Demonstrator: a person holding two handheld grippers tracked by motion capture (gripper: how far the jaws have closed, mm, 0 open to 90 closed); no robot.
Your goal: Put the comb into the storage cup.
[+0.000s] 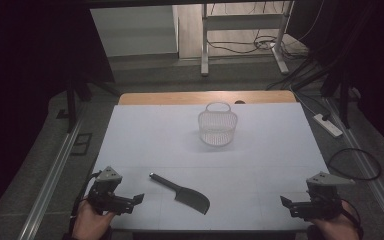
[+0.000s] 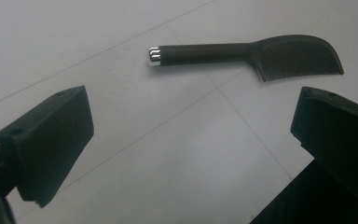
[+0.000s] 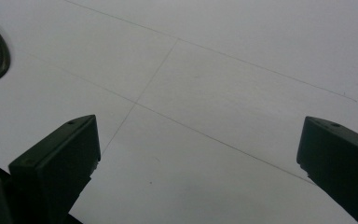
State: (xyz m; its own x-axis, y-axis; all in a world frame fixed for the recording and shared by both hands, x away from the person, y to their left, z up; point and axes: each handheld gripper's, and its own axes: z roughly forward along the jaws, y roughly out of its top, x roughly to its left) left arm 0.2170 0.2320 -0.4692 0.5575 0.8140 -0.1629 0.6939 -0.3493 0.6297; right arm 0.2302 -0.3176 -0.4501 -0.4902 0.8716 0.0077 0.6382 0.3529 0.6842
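My left hand-held gripper (image 1: 139,199) sits at the near worktop (image 1: 260,145) edge, jaws wide, empty. Right hand-held gripper (image 1: 284,201) likewise. Flat dark plastic comb (image 1: 181,192) lies between them, nearer left. White mesh basket (image 1: 217,126) well beyond.

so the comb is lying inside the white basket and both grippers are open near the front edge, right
Not quite. The comb lies flat on the white table, near the front and apart from the white basket, as the high view shows. The left gripper and right gripper are indeed open near the front edge.
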